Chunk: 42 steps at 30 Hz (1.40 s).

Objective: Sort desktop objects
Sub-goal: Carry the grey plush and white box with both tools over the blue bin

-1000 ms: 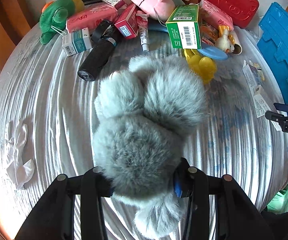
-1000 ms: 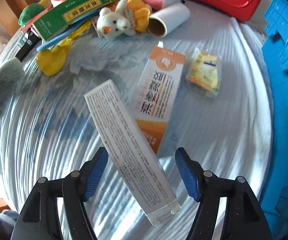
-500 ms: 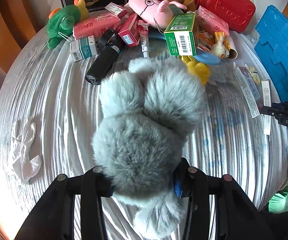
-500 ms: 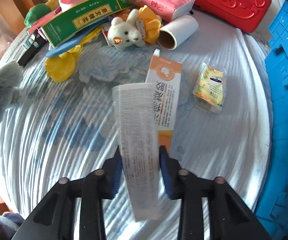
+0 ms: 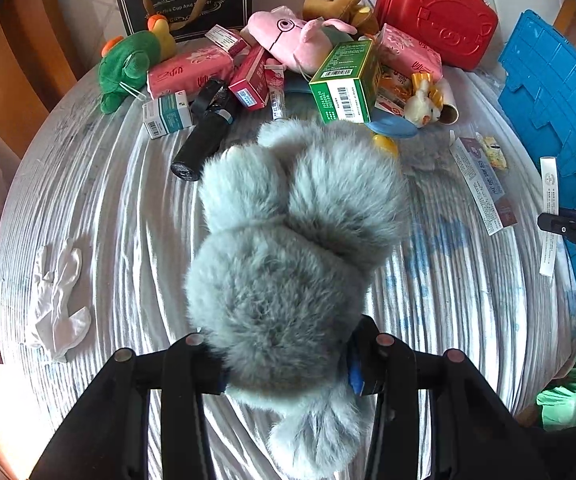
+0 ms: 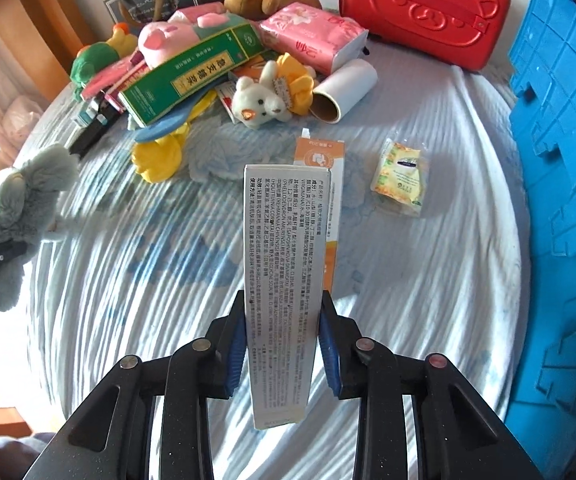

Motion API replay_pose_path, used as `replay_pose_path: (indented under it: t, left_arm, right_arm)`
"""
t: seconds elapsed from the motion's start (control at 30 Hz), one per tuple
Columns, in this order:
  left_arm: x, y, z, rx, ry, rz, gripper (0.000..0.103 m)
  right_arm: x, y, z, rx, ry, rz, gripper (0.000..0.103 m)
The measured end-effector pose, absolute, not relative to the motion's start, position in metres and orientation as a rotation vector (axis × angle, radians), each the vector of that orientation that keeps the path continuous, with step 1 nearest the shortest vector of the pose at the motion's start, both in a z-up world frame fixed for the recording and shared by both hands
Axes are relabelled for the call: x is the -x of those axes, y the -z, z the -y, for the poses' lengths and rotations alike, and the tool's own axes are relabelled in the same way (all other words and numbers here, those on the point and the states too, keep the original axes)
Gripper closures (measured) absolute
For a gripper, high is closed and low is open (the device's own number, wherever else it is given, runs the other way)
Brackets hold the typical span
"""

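My left gripper (image 5: 288, 364) is shut on a fluffy grey plush toy (image 5: 288, 248) and holds it above the white striped cloth (image 5: 100, 208). The plush also shows at the left edge of the right wrist view (image 6: 20, 208). My right gripper (image 6: 284, 344) is shut on a long white box with black print (image 6: 280, 264) and holds it lifted, pointing away. An orange and white box (image 6: 330, 160) lies on the cloth just behind it.
A pile at the back holds a green box (image 6: 192, 76), pink plush (image 5: 292, 40), pink tissue packs (image 6: 312, 36), white bear (image 6: 260, 100), cardboard tube (image 6: 346, 90) and black flashlight (image 5: 204, 140). A red case (image 6: 424, 8), blue crate (image 6: 560, 160), yellow sachet (image 6: 400, 178) and white glove (image 5: 60, 300) are around.
My right gripper closed on the white box, straightened it and lifted it off the cloth. My left gripper drew back and up with the grey plush.
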<state>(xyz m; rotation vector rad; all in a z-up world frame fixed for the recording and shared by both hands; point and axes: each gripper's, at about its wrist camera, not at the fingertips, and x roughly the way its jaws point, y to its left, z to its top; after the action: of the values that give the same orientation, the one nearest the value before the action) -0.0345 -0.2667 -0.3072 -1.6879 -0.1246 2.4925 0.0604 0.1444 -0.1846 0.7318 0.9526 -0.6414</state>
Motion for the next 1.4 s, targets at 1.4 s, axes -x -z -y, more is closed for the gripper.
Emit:
replay_pose_path:
  t: [1.4]
  left_arm:
    - [0.019, 0.071, 0.119, 1.151, -2.752, 0.148, 0.061]
  right_arm:
    - [0.088, -0.035, -0.175, -0.577, 0.541, -0.510, 0.071]
